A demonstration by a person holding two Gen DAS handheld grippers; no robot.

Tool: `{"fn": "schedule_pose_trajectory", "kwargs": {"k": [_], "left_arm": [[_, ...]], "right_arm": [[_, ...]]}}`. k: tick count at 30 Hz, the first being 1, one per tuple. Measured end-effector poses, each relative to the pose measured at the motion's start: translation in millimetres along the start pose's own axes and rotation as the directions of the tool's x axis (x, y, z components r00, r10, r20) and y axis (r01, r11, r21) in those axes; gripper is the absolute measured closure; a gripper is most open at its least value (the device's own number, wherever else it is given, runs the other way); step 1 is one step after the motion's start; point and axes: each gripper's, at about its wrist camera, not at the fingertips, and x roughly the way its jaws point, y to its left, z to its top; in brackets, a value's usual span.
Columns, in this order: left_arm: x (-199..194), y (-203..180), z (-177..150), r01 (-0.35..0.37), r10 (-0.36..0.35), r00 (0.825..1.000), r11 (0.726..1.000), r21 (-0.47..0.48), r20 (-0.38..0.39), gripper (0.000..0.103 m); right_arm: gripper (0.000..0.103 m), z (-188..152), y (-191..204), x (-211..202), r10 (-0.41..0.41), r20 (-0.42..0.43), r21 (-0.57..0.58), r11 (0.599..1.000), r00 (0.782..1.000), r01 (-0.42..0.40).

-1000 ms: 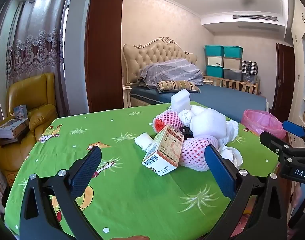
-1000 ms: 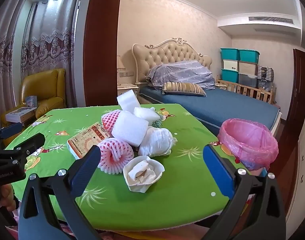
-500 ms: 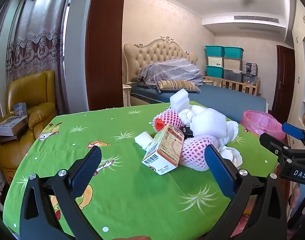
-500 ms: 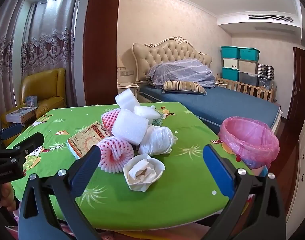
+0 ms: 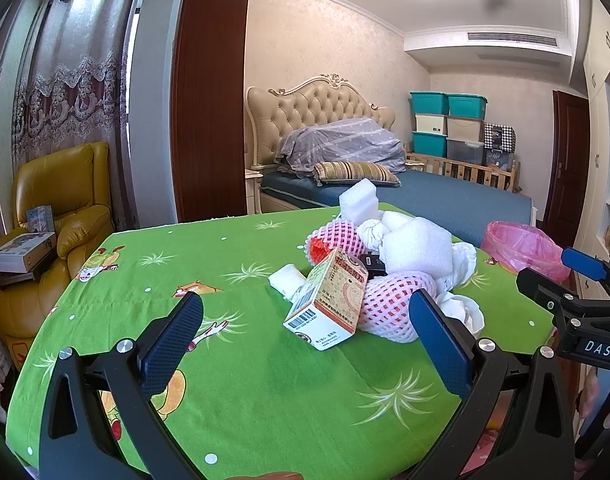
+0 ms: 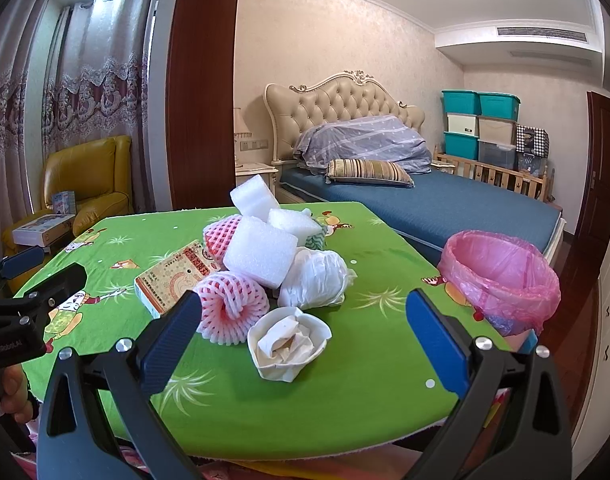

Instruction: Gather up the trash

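A heap of trash lies on the green tablecloth (image 5: 265, 392): a cardboard carton (image 5: 329, 304), pink foam fruit nets (image 5: 393, 304), white foam blocks (image 5: 419, 246) and crumpled white paper. In the right wrist view the same heap shows the carton (image 6: 177, 276), a pink net (image 6: 229, 300), a foam block (image 6: 261, 256), a white plastic wad (image 6: 317, 280) and a crumpled paper cup (image 6: 289, 340). A bin with a pink bag (image 6: 501, 280) stands off the table's right edge, also in the left wrist view (image 5: 521, 244). My left gripper (image 5: 305, 340) and right gripper (image 6: 303, 340) are open and empty, short of the heap.
A yellow armchair (image 5: 61, 216) with boxes stands to the left of the table. A bed (image 6: 425, 200) and stacked storage bins (image 6: 481, 128) are behind. The table's near edge (image 6: 305, 440) is just under the right gripper.
Both grippers have crept slightly towards the heap. Both stay open; nothing on the table has moved.
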Motion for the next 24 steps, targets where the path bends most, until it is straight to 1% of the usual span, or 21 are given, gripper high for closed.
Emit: {"fn": "schedule_pose_trajectory", "kwargs": {"k": [24], "left_arm": [[-1.2,0.2,0.0,0.001,-0.001,1.0,1.0,-0.001,0.003,0.007]], "right_arm": [[0.004,0.1,0.9,2.5,0.002,-0.003,0.003,1.0,1.0,-0.002]]}}
